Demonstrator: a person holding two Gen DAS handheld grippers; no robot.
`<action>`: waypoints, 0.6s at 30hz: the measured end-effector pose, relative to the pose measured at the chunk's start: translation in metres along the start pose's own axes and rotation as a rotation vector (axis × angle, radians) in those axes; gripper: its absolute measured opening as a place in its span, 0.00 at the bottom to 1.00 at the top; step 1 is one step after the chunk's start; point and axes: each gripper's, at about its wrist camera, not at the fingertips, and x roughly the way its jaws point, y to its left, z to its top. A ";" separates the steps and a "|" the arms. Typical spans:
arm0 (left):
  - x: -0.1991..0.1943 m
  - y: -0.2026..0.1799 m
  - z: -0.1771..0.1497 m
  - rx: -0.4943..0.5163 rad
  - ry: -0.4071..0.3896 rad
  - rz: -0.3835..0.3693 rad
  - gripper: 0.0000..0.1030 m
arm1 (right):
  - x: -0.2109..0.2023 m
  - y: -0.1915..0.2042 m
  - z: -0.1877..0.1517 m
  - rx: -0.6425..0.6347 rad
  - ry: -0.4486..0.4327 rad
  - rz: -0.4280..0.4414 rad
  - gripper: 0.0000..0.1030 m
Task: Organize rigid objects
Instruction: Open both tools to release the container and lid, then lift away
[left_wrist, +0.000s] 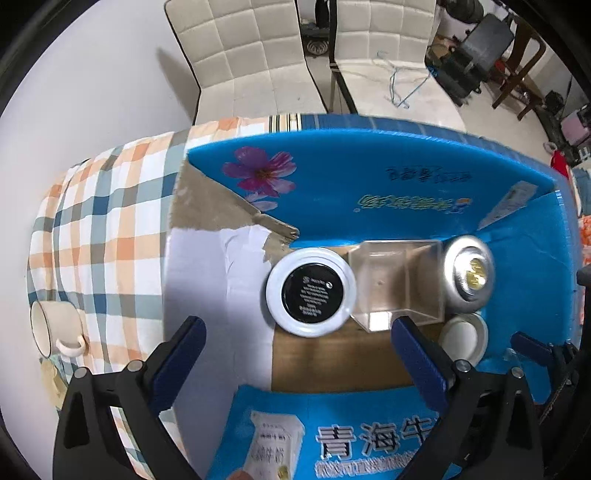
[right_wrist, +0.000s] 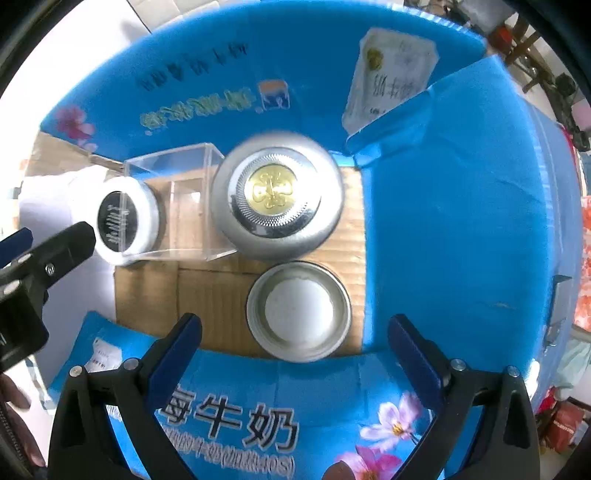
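Observation:
An open blue cardboard box (left_wrist: 369, 177) holds four things on its brown floor: a white round jar with a black lid (left_wrist: 311, 291), a clear plastic cube (left_wrist: 397, 282), a silver round tin with a gold centre (left_wrist: 469, 275) and a small upturned silver lid (left_wrist: 464, 338). My left gripper (left_wrist: 295, 354) is open and empty, just above the black-lidded jar. In the right wrist view the jar (right_wrist: 120, 220), cube (right_wrist: 177, 201), tin (right_wrist: 275, 194) and lid (right_wrist: 299, 311) show. My right gripper (right_wrist: 295, 349) is open and empty over the lid.
The box sits on a checked cloth (left_wrist: 103, 221). A white mug (left_wrist: 55, 332) lies on the cloth at the left. Two white padded chairs (left_wrist: 251, 55) stand beyond the table. The left gripper's finger shows at the left of the right wrist view (right_wrist: 59, 251).

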 end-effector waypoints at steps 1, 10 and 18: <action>-0.008 0.000 -0.004 -0.009 -0.015 -0.015 1.00 | -0.014 -0.012 -0.011 -0.004 -0.012 0.001 0.99; -0.083 -0.001 -0.041 -0.043 -0.153 -0.053 1.00 | -0.100 -0.017 -0.051 -0.052 -0.177 0.023 0.99; -0.145 -0.003 -0.079 -0.070 -0.245 -0.067 1.00 | -0.172 -0.021 -0.098 -0.072 -0.299 0.037 0.99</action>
